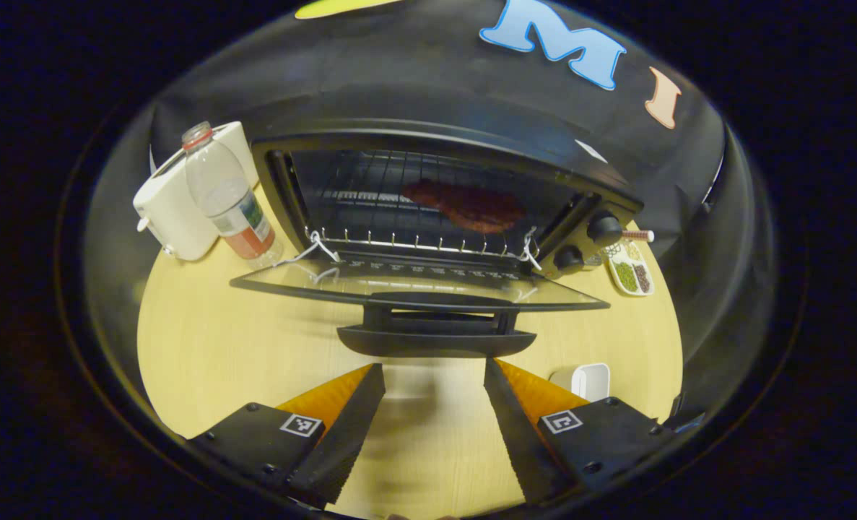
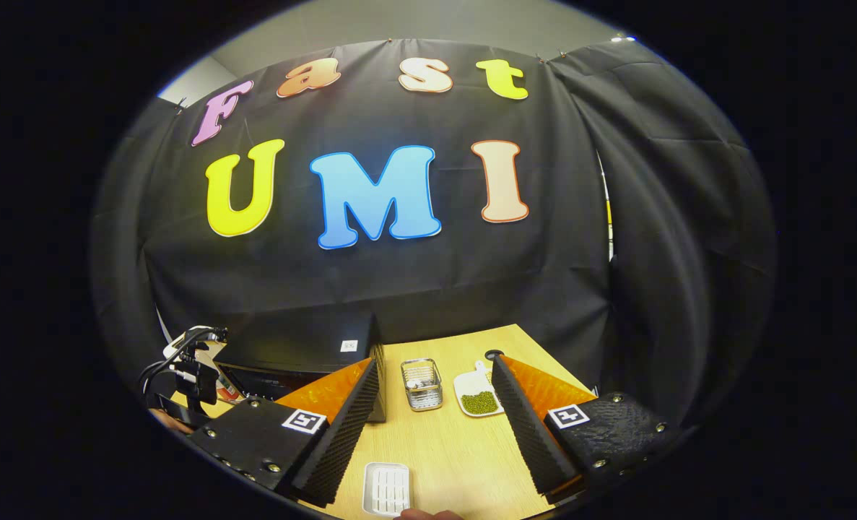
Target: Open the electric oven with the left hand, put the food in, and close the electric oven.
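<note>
Facing oven door handle (image 1: pixel 435 339) head-on: our left gripper (image 1: pixel 434 390) released, empty, handle just ahead, long axis crosswise to fingers. Door (image 1: pixel 421 285) down flat, food (image 1: pixel 464 204) on rack inside oven (image 1: pixel 442 195). Our right gripper (image 2: pixel 435 408) released, empty, farther off; we judge left nearer for closing.

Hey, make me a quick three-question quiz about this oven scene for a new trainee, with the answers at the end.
1. True or false: the oven door is shut.
2. Where does the food lie? A. on the table; B. on the rack inside the oven; C. between the left gripper's fingers.
3. Fill in: left of the oven, a plastic ______ stands in front of a white appliance.

Key
1. False: the door hangs open, with its handle just ahead of the open left gripper.
2. B.
3. Bottle.
</note>
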The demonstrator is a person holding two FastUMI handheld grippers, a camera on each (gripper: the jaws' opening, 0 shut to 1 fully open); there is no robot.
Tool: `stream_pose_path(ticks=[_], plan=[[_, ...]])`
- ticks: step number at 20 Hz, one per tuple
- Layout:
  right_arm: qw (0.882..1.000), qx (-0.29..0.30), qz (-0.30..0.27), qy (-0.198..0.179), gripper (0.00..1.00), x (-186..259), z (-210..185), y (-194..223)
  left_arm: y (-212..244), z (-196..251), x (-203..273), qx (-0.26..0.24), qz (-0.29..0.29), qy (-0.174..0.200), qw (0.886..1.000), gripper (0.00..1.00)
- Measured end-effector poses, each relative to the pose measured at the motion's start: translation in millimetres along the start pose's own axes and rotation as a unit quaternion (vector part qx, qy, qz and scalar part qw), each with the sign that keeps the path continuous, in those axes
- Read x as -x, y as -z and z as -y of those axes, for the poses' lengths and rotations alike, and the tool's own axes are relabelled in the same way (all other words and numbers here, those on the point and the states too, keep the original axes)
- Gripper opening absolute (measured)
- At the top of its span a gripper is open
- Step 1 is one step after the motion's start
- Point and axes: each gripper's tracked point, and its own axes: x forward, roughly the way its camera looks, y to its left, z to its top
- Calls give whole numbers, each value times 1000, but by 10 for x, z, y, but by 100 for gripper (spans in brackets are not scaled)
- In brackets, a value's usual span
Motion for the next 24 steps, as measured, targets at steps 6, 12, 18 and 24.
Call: stream_pose_path(ticks=[6,12,18,24], plan=[[1000,-2,-5,1,96,17,71,10,-358,65,149,-5,53,1,999,96],[1000,14,8,-5,96,50,128,-82,-781,129,620,-45,161,-11,986,97],[996,35,67,-40,96,190,50,-718,-1415,565,2293,-36,382,25,923,94],[989,29,103,-102,96,411,-146,-1187,-1500,893,3673,-57,502,-13,863,95]])
